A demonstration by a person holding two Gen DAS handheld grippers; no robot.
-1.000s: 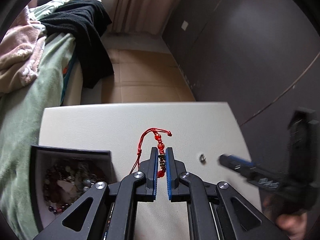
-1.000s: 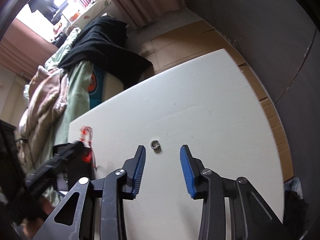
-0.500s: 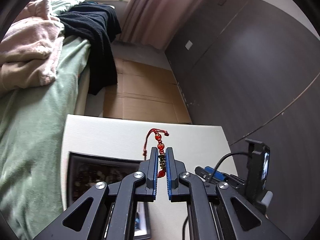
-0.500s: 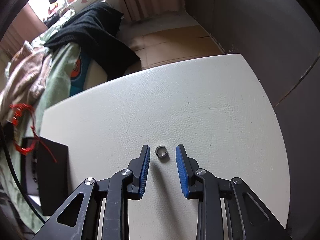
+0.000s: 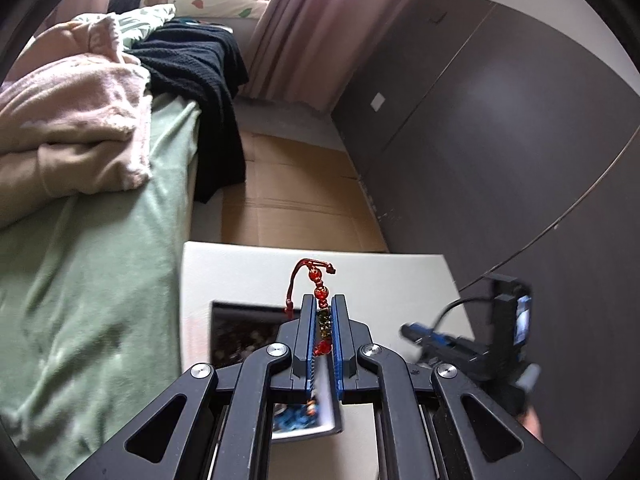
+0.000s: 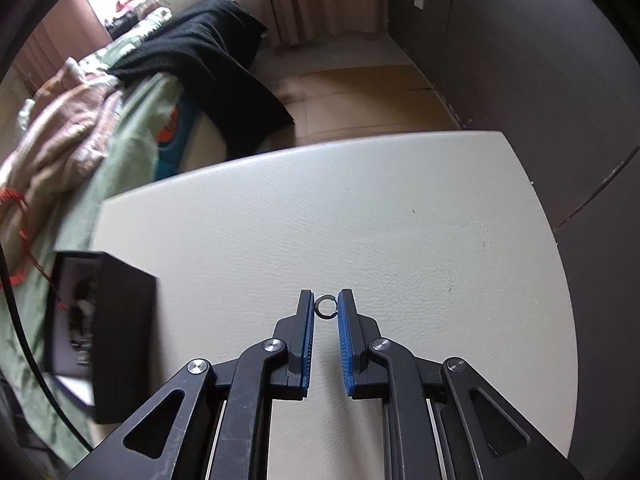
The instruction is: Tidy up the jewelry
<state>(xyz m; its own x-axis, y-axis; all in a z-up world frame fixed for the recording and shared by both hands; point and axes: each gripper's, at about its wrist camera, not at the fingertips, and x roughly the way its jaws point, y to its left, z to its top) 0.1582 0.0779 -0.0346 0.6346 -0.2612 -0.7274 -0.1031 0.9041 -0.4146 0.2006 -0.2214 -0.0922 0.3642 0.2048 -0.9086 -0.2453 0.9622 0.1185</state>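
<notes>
The right gripper [image 6: 326, 310] has its fingers [image 6: 306, 320] narrowed to a small gap, and the ring [image 6: 326, 306] sits exactly in that gap at the very tips, lying flat on the worktop [image 6: 400, 240]. Whether the pads already touch the ring cannot be told; it looks bracketed rather than pinched. Being round, it has no long axis to line up with. Only the last bit of closure seems to matter, and since the ring lies so far forward it could well slip out past the tips.

The left gripper [image 5: 323, 320] has its fingers pressed onto the red beaded bracelet [image 5: 322, 300], whose cord loops up beyond the tips. It hangs above the open black jewelry box [image 6: 120, 320], which stands at the left near edge of the worktop, well apart from the ring.
</notes>
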